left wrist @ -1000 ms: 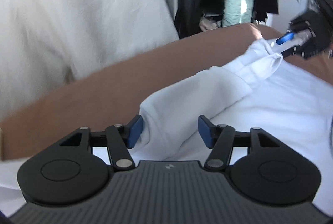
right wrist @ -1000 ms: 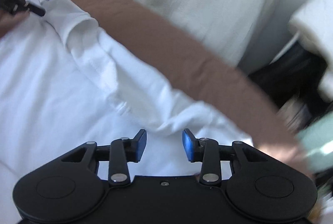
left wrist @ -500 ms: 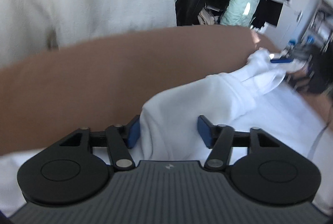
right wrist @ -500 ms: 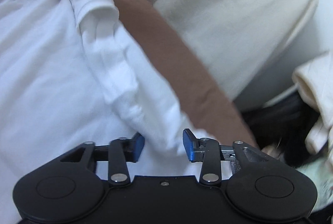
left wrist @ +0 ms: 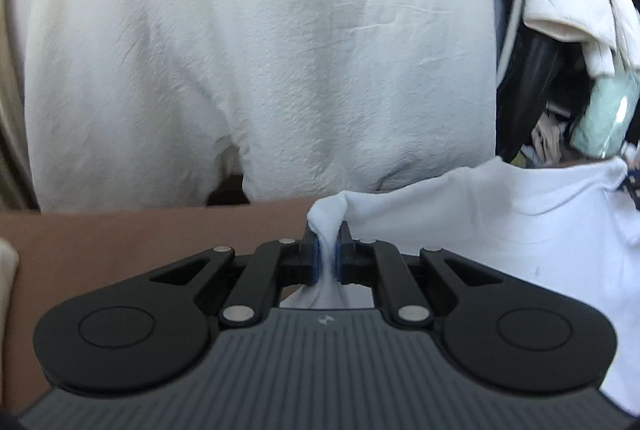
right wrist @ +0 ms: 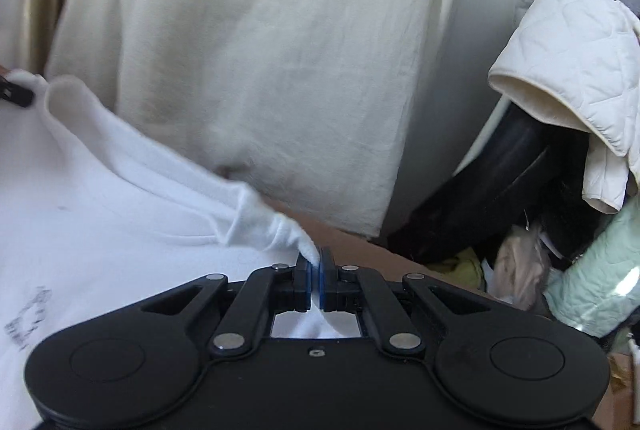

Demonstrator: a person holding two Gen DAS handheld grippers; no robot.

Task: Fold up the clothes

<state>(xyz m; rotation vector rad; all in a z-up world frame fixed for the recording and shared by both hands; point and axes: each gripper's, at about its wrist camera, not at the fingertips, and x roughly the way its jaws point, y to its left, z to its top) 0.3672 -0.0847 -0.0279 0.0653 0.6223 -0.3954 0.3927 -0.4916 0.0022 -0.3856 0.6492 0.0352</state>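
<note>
A white garment (left wrist: 520,214) lies on a brown table (left wrist: 140,242). My left gripper (left wrist: 327,254) is shut on a bunched edge of it, which sticks up between the blue pads. In the right wrist view the same white garment (right wrist: 100,198) spreads to the left, with a faint grey print at its lower left. My right gripper (right wrist: 316,278) is shut on a corner of its edge. The stretch of cloth between the two grippers is raised off the table. The far tip of each gripper shows at the other view's edge.
The person's cream shirt (left wrist: 260,50) fills the background close behind the table edge. A pile of clothes with a quilted cream piece (right wrist: 568,42), black items and a pale green bundle (right wrist: 600,286) stands to the right.
Both grippers were open around the garment's edge and have shut on it. Both have lifted and tilted up toward the person's body.
</note>
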